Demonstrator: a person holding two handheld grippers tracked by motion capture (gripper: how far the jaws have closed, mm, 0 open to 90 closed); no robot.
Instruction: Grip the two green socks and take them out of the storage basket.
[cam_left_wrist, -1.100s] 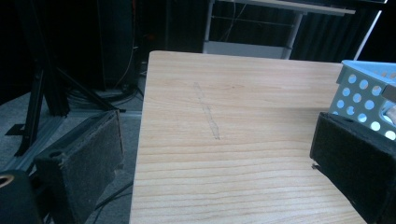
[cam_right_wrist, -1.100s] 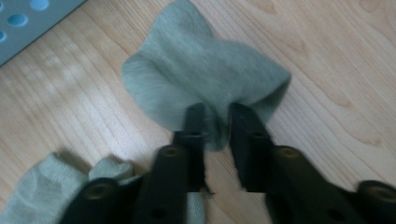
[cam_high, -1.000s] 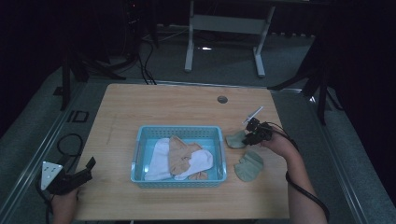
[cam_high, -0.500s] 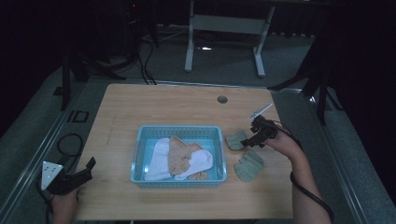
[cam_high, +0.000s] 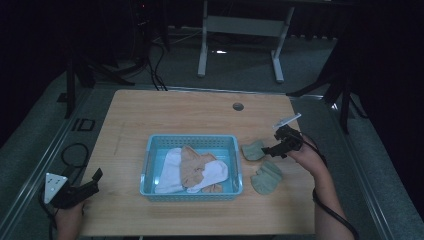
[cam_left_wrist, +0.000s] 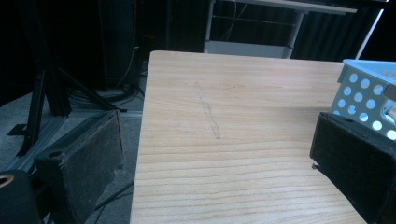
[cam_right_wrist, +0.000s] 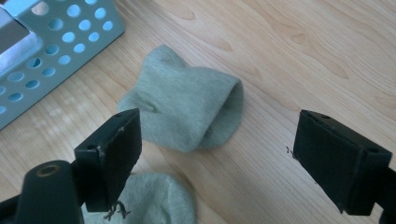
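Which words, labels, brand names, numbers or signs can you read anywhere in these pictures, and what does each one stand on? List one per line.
None can be read: no print shows on the blue basket, the green socks, the cloths inside the basket or the wooden table.
A small dark rectangular mark on the floor left of the table is too small and dim to tell whether it holds text.

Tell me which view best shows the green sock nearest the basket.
The right gripper view: the green sock lies flat ahead of the open right gripper, untouched. The high view shows it small beside the basket.
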